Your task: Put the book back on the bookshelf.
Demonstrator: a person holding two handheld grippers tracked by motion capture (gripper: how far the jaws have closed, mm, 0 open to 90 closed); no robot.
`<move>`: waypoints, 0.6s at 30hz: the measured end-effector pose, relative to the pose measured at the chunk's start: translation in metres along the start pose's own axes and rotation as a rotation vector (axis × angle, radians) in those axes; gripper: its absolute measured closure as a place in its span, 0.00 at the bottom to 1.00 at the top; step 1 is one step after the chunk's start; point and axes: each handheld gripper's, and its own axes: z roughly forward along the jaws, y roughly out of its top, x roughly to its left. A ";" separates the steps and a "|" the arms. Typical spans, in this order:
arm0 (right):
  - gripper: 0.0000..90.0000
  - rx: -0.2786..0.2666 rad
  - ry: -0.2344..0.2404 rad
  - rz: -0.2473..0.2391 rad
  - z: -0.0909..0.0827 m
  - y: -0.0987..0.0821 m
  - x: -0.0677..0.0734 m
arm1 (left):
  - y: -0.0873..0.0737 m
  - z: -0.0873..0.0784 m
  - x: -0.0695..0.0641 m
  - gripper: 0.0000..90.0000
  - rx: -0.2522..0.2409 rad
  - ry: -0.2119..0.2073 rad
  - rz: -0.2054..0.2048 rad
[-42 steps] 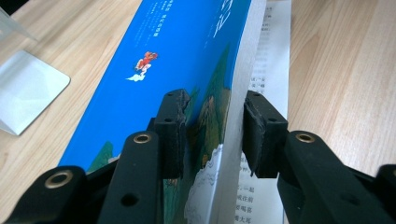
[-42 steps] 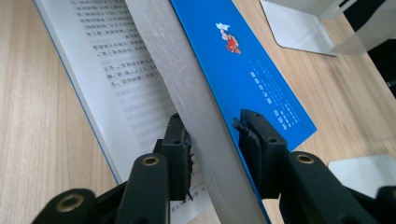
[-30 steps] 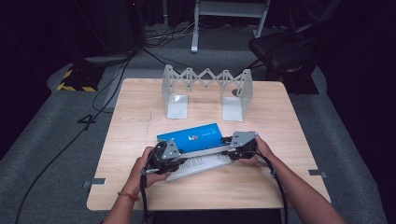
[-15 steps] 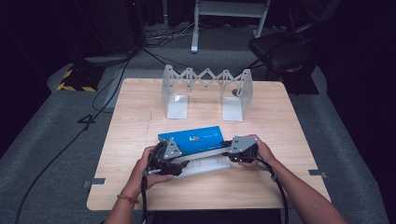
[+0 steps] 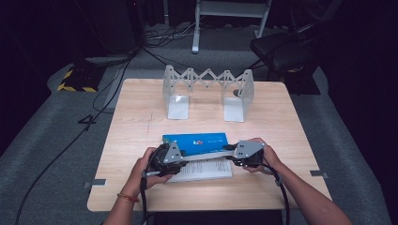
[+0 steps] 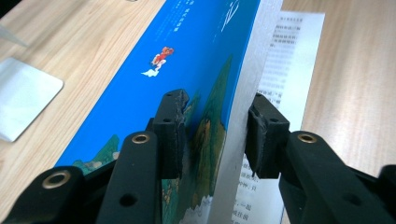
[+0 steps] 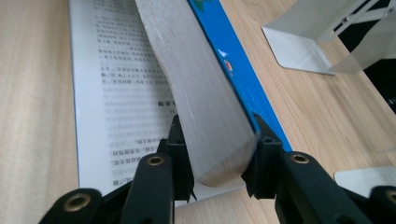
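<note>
Blue book (image 5: pixel 195 140) now slightly nearer the person.

Wood table (image 5: pixel 141 117) under my left gripper (image 5: pixel 185 161) and right gripper (image 5: pixel 231 158). Metal folding rack (image 5: pixel 206 91) stands upright ahead of both, well apart. One rack foot (image 6: pixel 23 102) lies flat, left of my left jaws. Another foot (image 7: pixel 299 46) ahead-right of my right jaws. Chair (image 5: pixel 281 47) off the table, far ahead-right. Cables (image 5: pixel 108 93) and striped block (image 5: pixel 75 79) on the floor, ahead-left. Tape (image 5: pixel 94 183) on the floor, left of my left gripper.
</note>
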 end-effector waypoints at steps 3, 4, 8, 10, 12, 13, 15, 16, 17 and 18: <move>0.76 -0.026 0.018 0.010 0.000 0.000 -0.002 | -0.003 0.001 0.005 0.63 -0.009 -0.027 -0.069; 0.76 -0.030 0.029 0.020 0.000 -0.001 -0.003 | -0.002 0.001 0.005 0.55 -0.010 -0.014 -0.092; 0.76 -0.043 0.047 0.046 0.000 -0.003 -0.008 | 0.008 0.003 -0.004 0.40 -0.012 0.044 -0.130; 0.76 -0.045 0.051 0.051 0.000 -0.003 -0.009 | 0.014 0.007 -0.010 0.38 -0.021 0.072 -0.142; 0.76 -0.040 0.055 0.057 0.000 -0.002 -0.009 | 0.020 0.012 -0.017 0.32 -0.011 0.096 -0.139; 0.75 -0.038 0.054 0.056 0.000 -0.002 -0.009 | 0.024 0.016 -0.021 0.32 0.000 0.103 -0.128; 0.75 -0.029 0.052 0.048 0.001 -0.001 -0.008 | 0.029 0.021 -0.027 0.31 0.008 0.115 -0.113; 0.75 -0.025 0.052 0.049 0.001 0.000 -0.008 | 0.033 0.025 -0.029 0.31 0.016 0.117 -0.113; 0.75 -0.021 0.055 0.046 0.001 0.001 -0.007 | 0.035 0.028 -0.031 0.32 0.030 0.136 -0.112; 0.75 -0.018 0.056 0.046 0.001 0.002 -0.007 | 0.038 0.031 -0.032 0.32 0.036 0.144 -0.115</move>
